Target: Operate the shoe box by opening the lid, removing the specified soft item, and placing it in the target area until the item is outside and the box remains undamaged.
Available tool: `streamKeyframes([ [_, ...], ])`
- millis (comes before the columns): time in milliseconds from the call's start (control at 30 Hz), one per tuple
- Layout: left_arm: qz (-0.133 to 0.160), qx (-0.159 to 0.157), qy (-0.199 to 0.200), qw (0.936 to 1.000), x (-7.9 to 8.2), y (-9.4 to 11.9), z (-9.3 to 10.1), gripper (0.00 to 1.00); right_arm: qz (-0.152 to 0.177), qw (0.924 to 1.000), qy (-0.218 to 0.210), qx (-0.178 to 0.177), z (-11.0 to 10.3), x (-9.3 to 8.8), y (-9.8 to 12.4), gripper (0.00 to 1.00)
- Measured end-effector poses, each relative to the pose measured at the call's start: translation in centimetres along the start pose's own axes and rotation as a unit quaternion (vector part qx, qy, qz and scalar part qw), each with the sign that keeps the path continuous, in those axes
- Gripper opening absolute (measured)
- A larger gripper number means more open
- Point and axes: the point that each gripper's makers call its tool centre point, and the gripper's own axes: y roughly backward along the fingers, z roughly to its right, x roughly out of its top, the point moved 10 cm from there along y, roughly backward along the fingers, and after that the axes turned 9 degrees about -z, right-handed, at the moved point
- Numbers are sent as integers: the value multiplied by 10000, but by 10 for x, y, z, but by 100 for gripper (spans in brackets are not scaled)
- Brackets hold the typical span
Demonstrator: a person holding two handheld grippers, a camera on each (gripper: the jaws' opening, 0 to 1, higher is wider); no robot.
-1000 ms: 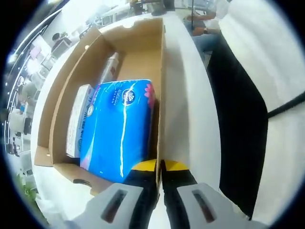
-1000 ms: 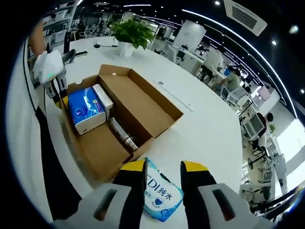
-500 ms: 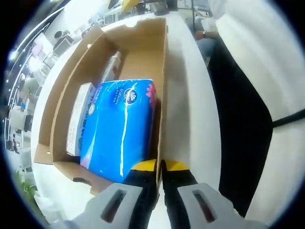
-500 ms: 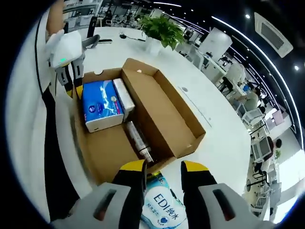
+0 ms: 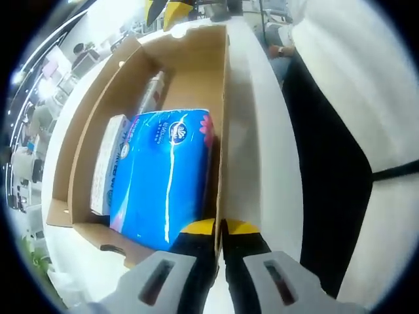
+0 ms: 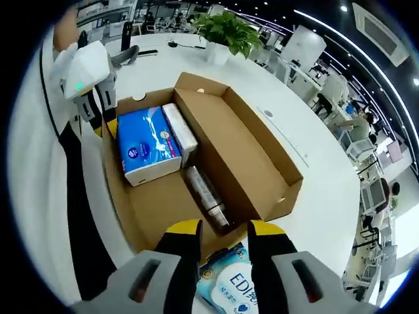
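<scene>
An open cardboard shoe box holds a blue soft tissue pack, a flat white box beside it and a silvery cylinder further in. My left gripper is shut on the top edge of the box's side wall. In the right gripper view the box lies with its lid folded open, the blue pack inside and the left gripper at its far corner. My right gripper stands open over the near end of the box, above a blue-and-white wipes pack on the table.
The box sits on a white table. A potted plant stands at the table's far end. A person's white clothing with a black strap runs along one side of the box. Office desks and chairs lie beyond.
The right gripper has moved in over the box's near end, and its yellow tips now reach further into the left gripper view. The left gripper still holds the wall.
</scene>
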Motion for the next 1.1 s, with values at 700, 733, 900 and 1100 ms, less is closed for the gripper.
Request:
streamKeyframes([
  [700, 98, 23, 101, 9999, 0, 2, 0, 3, -216, 9994, -86, 268, -16, 3, -27, 35],
  [733, 98, 24, 107, 9999, -1, 1, 0, 3, -222, 9993, -96, 277, -16, 3, -27, 34],
  [900, 113, 85, 93, 9999, -1, 1, 1, 3, -111, 9998, -52, 182, -16, -1, -31, 32],
  [1100, 130, -10, 19, 9999, -1, 2, 0, 3, -245, 9978, 616, 89, -11, 4, -46, 29],
])
